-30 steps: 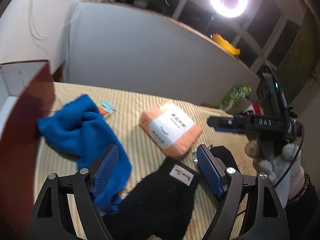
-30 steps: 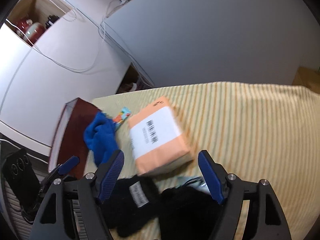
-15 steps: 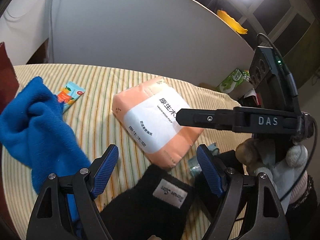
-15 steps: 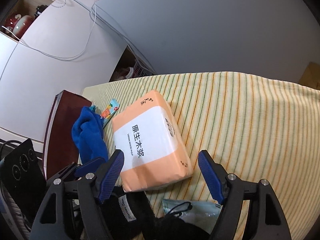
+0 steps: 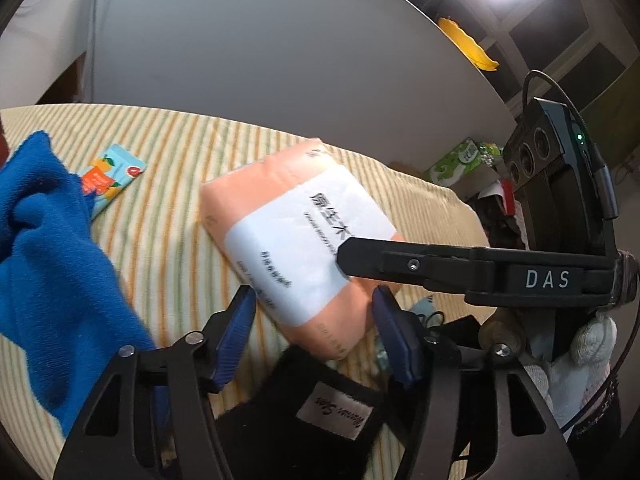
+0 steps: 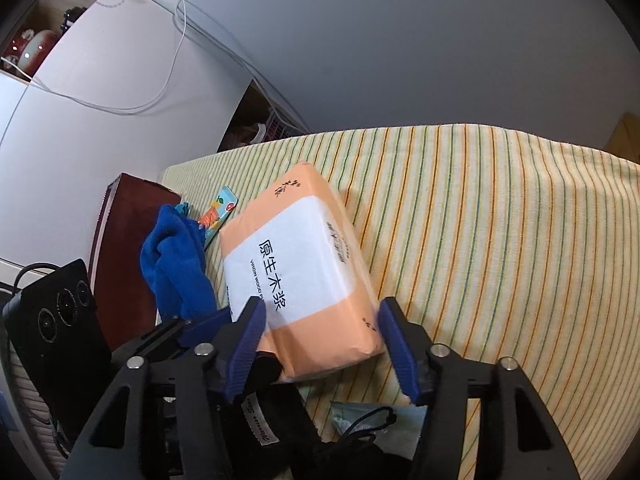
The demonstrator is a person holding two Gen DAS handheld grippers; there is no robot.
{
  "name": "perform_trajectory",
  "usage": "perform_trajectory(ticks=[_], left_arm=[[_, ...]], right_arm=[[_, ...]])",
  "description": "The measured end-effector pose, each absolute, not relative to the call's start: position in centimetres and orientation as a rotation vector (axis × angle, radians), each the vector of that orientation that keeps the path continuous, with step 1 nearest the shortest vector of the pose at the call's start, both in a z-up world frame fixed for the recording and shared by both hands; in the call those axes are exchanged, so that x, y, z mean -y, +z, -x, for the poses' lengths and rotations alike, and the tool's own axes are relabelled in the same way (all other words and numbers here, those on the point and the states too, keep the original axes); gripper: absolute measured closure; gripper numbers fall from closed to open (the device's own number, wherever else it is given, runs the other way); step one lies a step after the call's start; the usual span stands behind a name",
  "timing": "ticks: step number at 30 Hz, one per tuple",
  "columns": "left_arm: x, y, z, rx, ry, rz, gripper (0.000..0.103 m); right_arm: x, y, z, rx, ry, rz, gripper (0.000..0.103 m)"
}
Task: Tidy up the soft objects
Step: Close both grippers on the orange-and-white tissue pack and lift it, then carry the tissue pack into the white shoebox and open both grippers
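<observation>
Tissue pack (image 6: 304, 276) lay on the striped cloth (image 6: 500, 220) straight ahead of the right gripper (image 6: 320, 344), its near end between the spread blue fingers — likely lined up for a grab. The left gripper (image 5: 314, 338) waited open too, the blue towel (image 5: 48, 264) to its left.

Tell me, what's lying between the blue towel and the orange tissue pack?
A small colorful packet lies between the blue towel and the orange tissue pack, on the striped cloth. The right wrist view shows it best.
</observation>
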State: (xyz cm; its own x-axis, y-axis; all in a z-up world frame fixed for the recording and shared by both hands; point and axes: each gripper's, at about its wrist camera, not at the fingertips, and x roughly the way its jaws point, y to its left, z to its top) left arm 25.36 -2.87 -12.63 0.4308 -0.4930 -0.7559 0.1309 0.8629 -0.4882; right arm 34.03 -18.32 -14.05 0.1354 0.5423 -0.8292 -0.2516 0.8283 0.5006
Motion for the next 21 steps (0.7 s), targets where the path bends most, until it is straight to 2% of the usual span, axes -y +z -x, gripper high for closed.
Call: perform_trajectory(ticks=[11, 21], left_arm=[[3.8, -11.1, -24.8, -1.015, -0.398, 0.370, 0.046], [2.0, -8.0, -22.5, -0.922, -0.403, 0.358, 0.046]], right_arm=[[18.0, -12.6, -32.9, -1.288, 0.572, -0.229, 0.055], [18.2, -8.6, -31.1, -1.211, 0.600, -0.238, 0.057]])
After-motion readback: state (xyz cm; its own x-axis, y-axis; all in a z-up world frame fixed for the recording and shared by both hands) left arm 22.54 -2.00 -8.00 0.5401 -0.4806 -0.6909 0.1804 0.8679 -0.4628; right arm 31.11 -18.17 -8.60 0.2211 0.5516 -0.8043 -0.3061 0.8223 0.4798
